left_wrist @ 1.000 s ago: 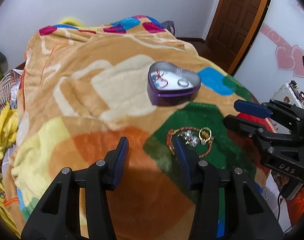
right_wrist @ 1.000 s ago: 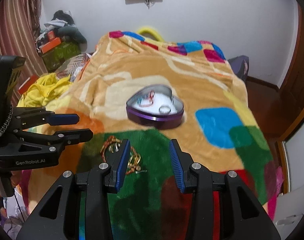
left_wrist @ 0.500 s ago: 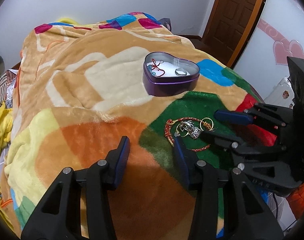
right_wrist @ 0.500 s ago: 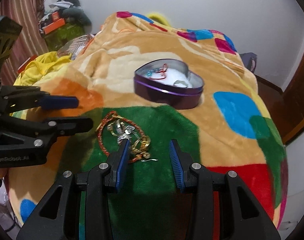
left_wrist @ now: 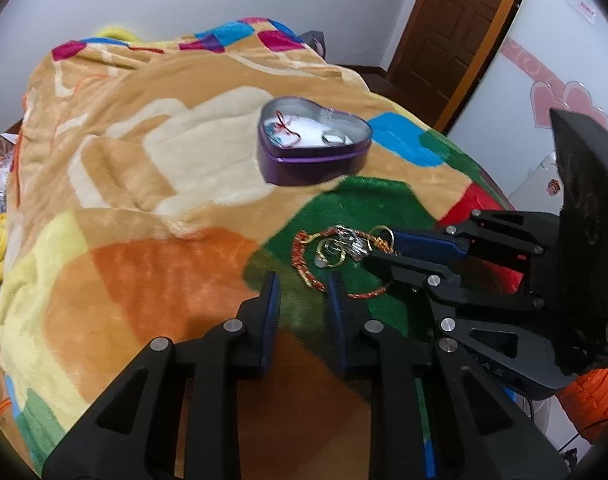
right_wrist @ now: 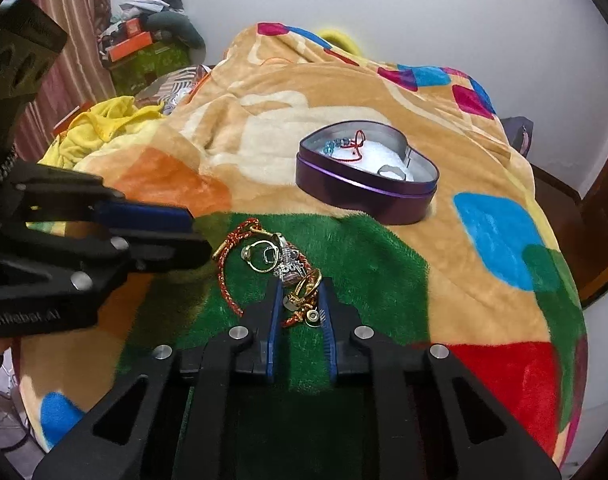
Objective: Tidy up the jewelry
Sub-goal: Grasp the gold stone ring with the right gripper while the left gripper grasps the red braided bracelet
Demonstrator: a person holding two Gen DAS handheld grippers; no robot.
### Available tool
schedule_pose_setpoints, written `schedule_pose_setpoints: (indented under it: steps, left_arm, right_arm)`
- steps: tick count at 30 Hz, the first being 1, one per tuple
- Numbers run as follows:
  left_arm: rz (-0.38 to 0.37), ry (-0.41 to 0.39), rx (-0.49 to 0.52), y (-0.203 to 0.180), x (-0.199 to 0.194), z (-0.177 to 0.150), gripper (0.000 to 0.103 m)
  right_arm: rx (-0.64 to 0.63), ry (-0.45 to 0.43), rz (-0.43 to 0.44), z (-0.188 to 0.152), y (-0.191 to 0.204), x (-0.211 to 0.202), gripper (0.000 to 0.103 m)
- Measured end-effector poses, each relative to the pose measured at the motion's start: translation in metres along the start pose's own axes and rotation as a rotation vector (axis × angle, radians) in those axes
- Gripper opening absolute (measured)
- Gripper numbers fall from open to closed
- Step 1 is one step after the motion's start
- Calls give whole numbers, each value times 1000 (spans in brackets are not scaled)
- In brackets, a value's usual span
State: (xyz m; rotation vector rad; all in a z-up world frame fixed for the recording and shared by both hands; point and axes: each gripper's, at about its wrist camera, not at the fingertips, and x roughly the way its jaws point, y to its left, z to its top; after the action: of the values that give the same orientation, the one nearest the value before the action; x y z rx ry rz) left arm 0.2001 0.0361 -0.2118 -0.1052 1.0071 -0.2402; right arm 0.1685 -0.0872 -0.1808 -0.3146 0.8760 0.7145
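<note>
Bedroom, patchwork blanket [right_wrist: 500, 236] on the bed: right tool [right_wrist: 300, 304] has dropped in since a second ago, jaws part-open around the jewelry pile's [right_wrist: 280, 268] near edge, probably pre-grasp; left tool [left_wrist: 302, 292] open, empty; heart tin [right_wrist: 368, 176] waits mid-bed.

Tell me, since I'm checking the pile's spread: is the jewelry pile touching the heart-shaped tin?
Apart. The right wrist view shows the jewelry pile on the green patch, with bare blanket between it and the heart-shaped tin.
</note>
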Motion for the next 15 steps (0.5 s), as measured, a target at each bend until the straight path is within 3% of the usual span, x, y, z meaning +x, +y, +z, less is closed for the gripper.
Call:
schedule_pose_setpoints:
  steps: [15]
  left_arm:
    - [11,31,-45,-3,25,6,23]
  right_arm:
    - [54,-53,-1,0,-11,-14,16]
